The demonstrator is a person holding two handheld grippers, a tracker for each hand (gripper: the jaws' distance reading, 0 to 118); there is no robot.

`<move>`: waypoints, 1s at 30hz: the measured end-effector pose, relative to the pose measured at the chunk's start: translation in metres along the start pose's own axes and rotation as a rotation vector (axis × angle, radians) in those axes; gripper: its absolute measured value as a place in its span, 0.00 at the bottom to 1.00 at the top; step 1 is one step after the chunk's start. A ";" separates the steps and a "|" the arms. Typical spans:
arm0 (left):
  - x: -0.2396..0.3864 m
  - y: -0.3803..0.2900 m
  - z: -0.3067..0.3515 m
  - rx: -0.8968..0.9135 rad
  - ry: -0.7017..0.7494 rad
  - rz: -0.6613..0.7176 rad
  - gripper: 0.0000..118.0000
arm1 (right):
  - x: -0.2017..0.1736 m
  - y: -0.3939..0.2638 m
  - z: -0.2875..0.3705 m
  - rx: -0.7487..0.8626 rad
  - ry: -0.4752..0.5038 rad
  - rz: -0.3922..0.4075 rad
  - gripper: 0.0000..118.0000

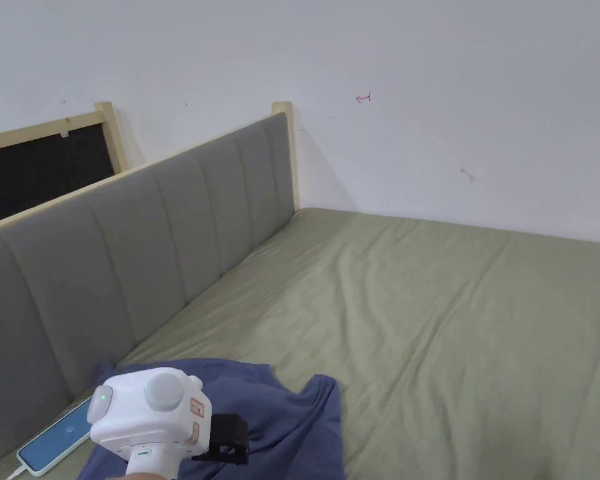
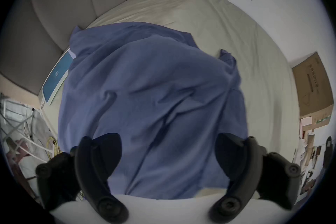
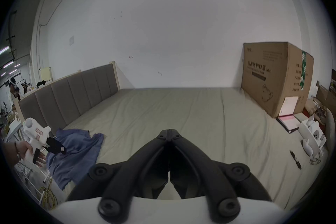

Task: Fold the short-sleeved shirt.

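Shirt [image 2: 151,104] lay crumpled at bed [image 1: 455,312] edge near phone [image 1: 55,440]. We held left gripper [image 2: 167,153] fingers spread above it, right gripper [image 3: 169,132] fingers pressed together, w/ nothing between. Risk: grabbing bunched layers, snagging phone.

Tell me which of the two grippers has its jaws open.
The left gripper, over the blue shirt, has its jaws spread apart. The right gripper has its jaws closed together, holding nothing.
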State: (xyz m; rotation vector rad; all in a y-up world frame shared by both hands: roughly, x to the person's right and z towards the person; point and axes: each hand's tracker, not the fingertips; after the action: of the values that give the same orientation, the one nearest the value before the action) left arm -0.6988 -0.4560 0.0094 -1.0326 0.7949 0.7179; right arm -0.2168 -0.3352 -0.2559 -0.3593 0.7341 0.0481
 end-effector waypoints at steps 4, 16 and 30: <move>0.007 0.009 -0.045 -0.030 0.013 -0.065 0.91 | 0.004 -0.009 -0.016 -0.072 0.008 -0.012 0.00; 0.030 -0.013 -0.081 0.016 0.141 -0.165 0.91 | -0.010 -0.029 -0.041 -0.197 0.151 -0.008 0.00; 0.017 -0.033 0.128 0.525 -0.018 -0.128 0.05 | 0.036 0.006 0.018 -0.018 0.096 -0.014 0.00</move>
State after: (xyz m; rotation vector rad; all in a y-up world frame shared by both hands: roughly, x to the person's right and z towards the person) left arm -0.6341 -0.3457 0.0481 -0.5928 0.8357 0.3759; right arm -0.1792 -0.3269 -0.2695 -0.3856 0.8262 0.0240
